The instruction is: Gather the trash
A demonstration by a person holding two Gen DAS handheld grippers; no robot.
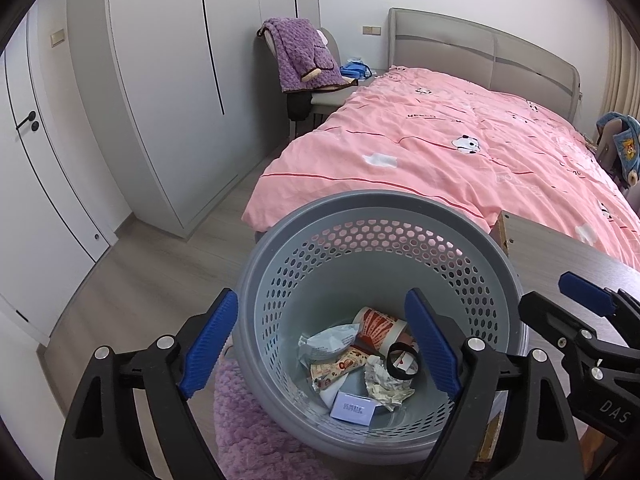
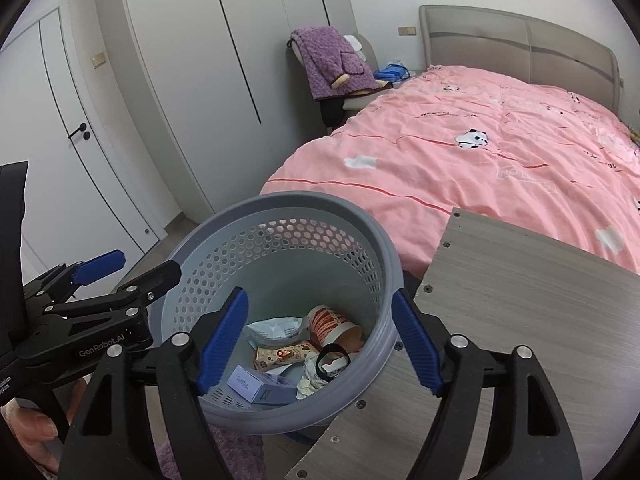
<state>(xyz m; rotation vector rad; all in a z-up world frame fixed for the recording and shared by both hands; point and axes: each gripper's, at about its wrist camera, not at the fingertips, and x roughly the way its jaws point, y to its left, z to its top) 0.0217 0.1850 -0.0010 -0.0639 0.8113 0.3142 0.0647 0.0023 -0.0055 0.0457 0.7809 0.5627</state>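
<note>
A grey perforated waste basket [image 1: 280, 240] stands just ahead in both views [image 2: 224, 216]. Inside lie trash items: a red-and-white paper cup [image 1: 380, 326], a crumpled wrapper [image 1: 328, 342], a snack packet [image 1: 340, 368], a small lilac box [image 1: 354, 407] and a black ring [image 1: 403, 361]. My left gripper [image 1: 324, 348] is open, its jaws straddling the basket's left wall, one outside and one inside. My right gripper [image 2: 320, 344] is open, its jaws either side of the right rim. The cup [image 2: 332, 324] and box [image 2: 256, 386] show in the right wrist view too. Neither gripper holds anything.
A wooden board or tabletop [image 2: 500, 320] lies right of the basket. A bed with a pink cover [image 1: 460, 148] fills the right. A chair with a purple robe [image 1: 304, 56], white wardrobes [image 1: 180, 80] and a door [image 1: 36, 152] stand behind. A purple fuzzy rug [image 1: 256, 432] lies under the basket.
</note>
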